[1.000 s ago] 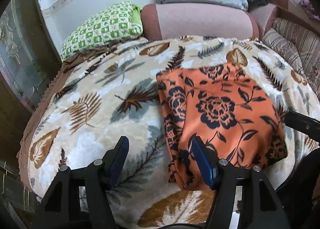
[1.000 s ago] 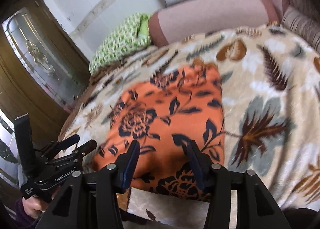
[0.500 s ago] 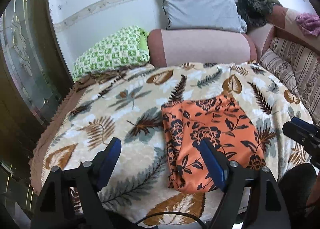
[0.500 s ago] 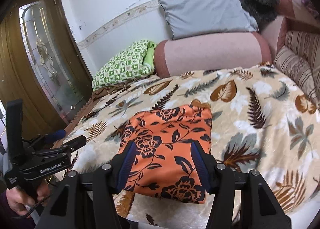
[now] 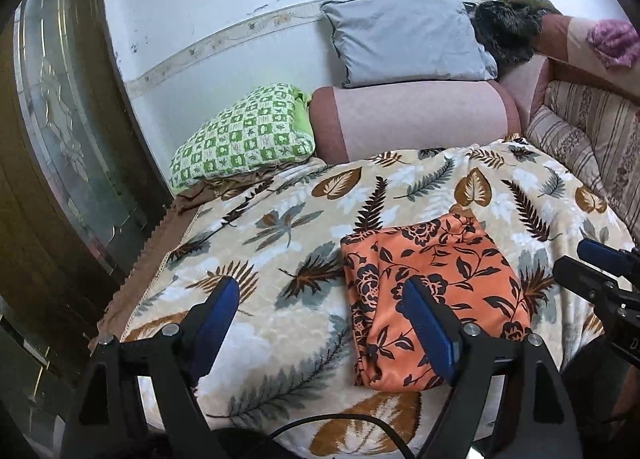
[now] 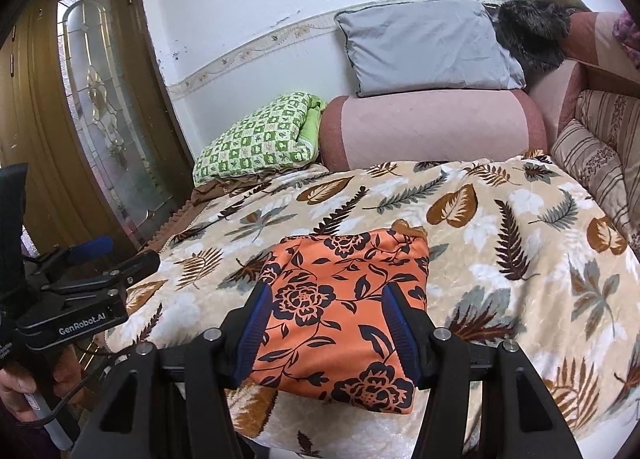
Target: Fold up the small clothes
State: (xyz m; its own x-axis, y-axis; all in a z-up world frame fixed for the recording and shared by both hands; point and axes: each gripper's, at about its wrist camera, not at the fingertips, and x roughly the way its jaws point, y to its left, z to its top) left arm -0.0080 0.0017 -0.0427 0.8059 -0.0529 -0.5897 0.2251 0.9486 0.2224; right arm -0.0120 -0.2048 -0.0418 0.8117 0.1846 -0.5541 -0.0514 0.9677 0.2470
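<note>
A folded orange garment (image 5: 432,271) with dark flowers lies flat on the leaf-print blanket (image 5: 280,219) near the bed's front edge. My left gripper (image 5: 320,291) hovers above and short of its left edge, its jaws opening, with only blanket showing between the blue pads. In the right wrist view the orange garment (image 6: 344,299) lies below my right gripper (image 6: 328,293), which hangs open over its near half without touching it. Each gripper shows at the side of the other's view: the left gripper (image 6: 92,259) held in a hand, the right gripper (image 5: 592,259).
At the head of the bed lie a green checked pillow (image 5: 244,139), a pink bolster (image 5: 416,119) and a grey pillow (image 5: 404,43). Striped cushions (image 5: 580,131) line the right side. A wooden door with glass (image 6: 92,107) stands left. A dark furry item (image 6: 528,31) rests behind.
Both grippers have risen and drawn back from the garment, so more of the bed and wall shows. The left jaws have widened. The garment lies as it did.
</note>
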